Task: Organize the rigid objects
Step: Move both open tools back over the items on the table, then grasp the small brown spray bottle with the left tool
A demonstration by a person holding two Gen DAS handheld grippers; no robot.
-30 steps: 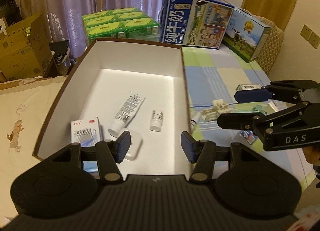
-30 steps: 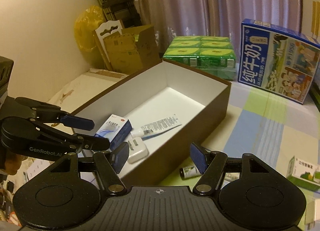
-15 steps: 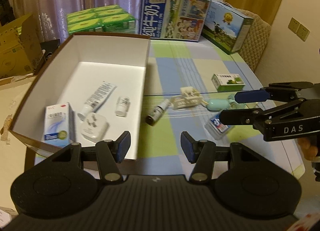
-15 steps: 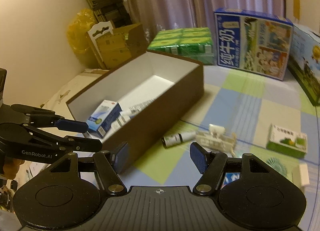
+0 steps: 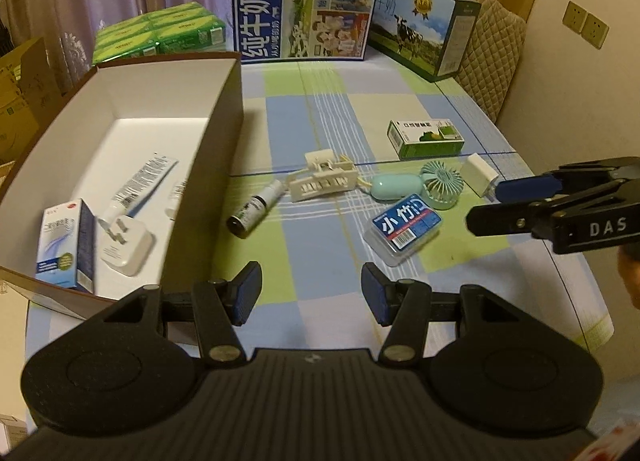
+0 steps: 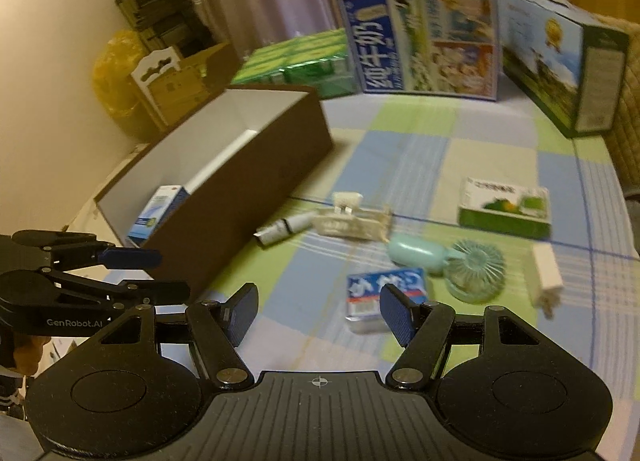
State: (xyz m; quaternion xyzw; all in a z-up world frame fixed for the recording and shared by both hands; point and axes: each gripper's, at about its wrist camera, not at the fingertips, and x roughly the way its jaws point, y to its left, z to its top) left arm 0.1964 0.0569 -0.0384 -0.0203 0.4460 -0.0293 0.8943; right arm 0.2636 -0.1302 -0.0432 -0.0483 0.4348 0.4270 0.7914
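A brown box with a white inside holds a blue-white carton, a white plug and a tube. On the checked cloth lie a small dark bottle, a cream clip, a mint fan, a blue case, a green carton and a white charger. My left gripper is open and empty, near the box's right corner. My right gripper is open and empty, just short of the blue case.
Two large milk cartons and green packs stand along the far edge of the table. A quilted chair back is at the far right. Cardboard boxes and a yellow bag stand left of the table.
Both grippers have swung right, away from over the box toward the loose items on the cloth. Both stayed open and empty.
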